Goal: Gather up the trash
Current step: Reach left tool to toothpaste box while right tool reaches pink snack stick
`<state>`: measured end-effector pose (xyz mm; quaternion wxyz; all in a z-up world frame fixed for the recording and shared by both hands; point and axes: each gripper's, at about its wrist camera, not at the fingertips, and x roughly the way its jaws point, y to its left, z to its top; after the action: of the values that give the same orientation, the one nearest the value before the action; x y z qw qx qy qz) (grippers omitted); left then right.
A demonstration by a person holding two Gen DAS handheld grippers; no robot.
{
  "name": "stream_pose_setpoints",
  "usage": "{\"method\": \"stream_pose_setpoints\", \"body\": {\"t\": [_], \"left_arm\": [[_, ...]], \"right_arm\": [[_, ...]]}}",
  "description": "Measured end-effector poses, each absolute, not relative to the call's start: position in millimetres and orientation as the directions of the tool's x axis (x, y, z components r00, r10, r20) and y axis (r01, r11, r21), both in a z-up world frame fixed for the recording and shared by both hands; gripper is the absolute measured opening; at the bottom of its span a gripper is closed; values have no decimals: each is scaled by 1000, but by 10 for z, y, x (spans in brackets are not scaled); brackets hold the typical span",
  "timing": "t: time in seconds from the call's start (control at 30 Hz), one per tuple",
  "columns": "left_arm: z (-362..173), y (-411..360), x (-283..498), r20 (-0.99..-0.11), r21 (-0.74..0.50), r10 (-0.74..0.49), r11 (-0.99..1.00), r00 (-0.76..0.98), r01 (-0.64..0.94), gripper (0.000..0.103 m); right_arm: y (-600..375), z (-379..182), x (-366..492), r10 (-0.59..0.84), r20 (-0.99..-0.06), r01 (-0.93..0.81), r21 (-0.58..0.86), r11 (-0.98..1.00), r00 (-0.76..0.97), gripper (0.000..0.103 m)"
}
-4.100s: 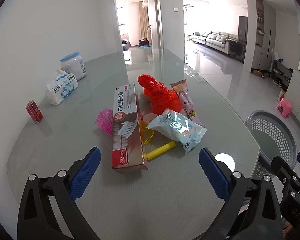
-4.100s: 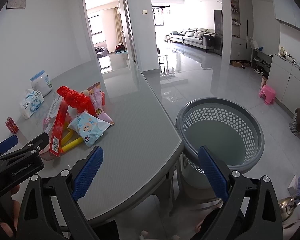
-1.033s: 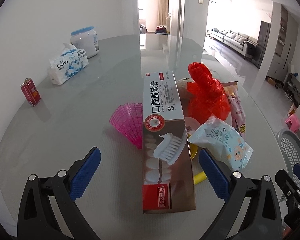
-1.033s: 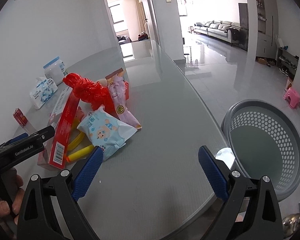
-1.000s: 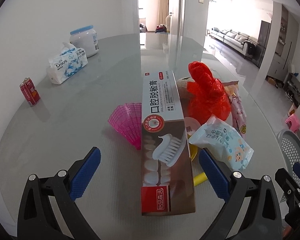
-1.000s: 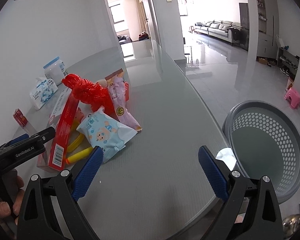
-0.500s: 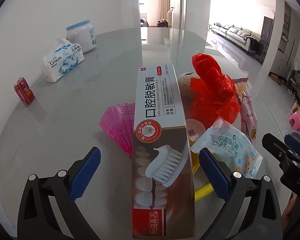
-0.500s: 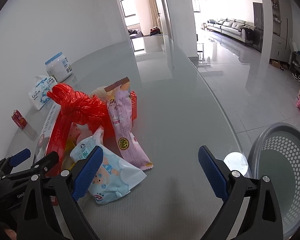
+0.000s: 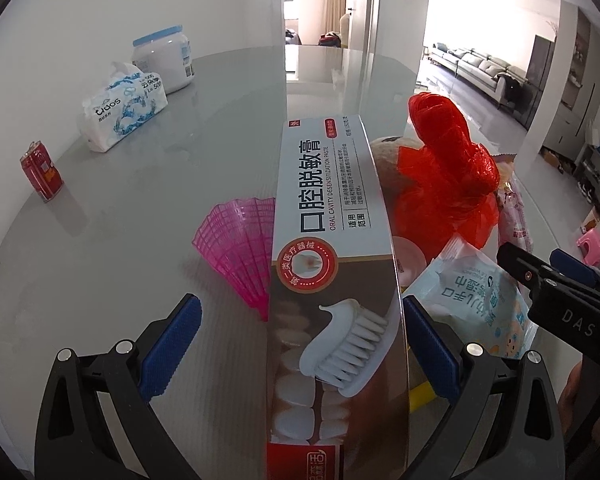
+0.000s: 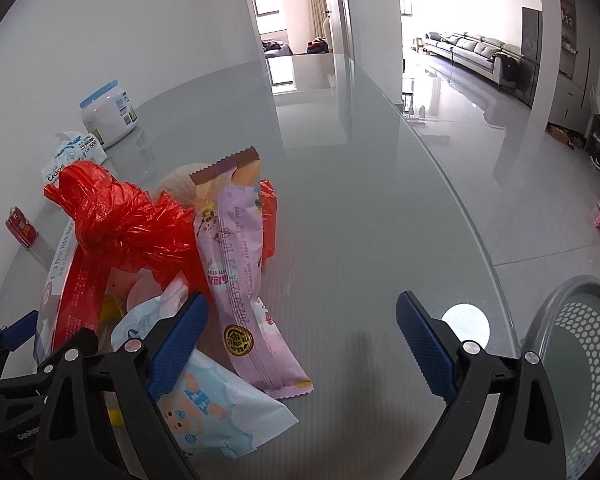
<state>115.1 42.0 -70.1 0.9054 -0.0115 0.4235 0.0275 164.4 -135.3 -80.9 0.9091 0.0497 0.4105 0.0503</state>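
**Nothing binned yet as we close on the pile**

Every piece of trash sits on the table (image 10: 380,208), and the grey basket (image 10: 580,360) off the table's edge, to the right of our right jaws, shows only bare mesh where we can see in. So by our reckoning the whole job is ahead of us.

Our left gripper (image 9: 300,348) has its jaws wide, and the toothpaste box (image 9: 332,280) runs lengthways right up between them, its near end hard by the right-hand pad. Left of the box, just ahead of the left-hand pad, lies the pink mesh cup (image 9: 240,252). The red plastic bag (image 9: 448,176) bulks up beyond the right-hand pad.

Our right gripper (image 10: 300,340) is wide too, holding nothing. The pale blue wipes packet (image 10: 212,408) lies under its left-hand pad, with the pink snack wrapper (image 10: 244,280) reaching in between the jaws.

Against half a second ago, the box fills more of the left view, and the pile has swung in nearer the right jaws while the basket slid off to the edge.
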Motion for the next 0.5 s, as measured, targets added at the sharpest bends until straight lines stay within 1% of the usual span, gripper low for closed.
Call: {"method": "stream_pose_setpoints", "body": {"t": [0.27, 0.4, 0.47, 0.5], "left_arm": [[-738, 420, 1181, -772, -20, 24, 998, 635, -61, 97], [-746, 411, 1167, -768, -23, 22, 998, 640, -61, 96], [-738, 397, 1160, -765, -20, 21, 998, 643, -57, 96], [-731, 386, 1151, -762, -16, 22, 998, 648, -54, 95]], "right_arm": [[-1182, -783, 1655, 90, -725, -79, 49, 996, 683, 91], [-1148, -783, 1669, 102, -732, -92, 54, 994, 674, 77], [-1150, -788, 1678, 110, -735, -95, 62, 994, 669, 74], [-1148, -789, 1679, 114, -736, -99, 64, 993, 667, 70]]}}
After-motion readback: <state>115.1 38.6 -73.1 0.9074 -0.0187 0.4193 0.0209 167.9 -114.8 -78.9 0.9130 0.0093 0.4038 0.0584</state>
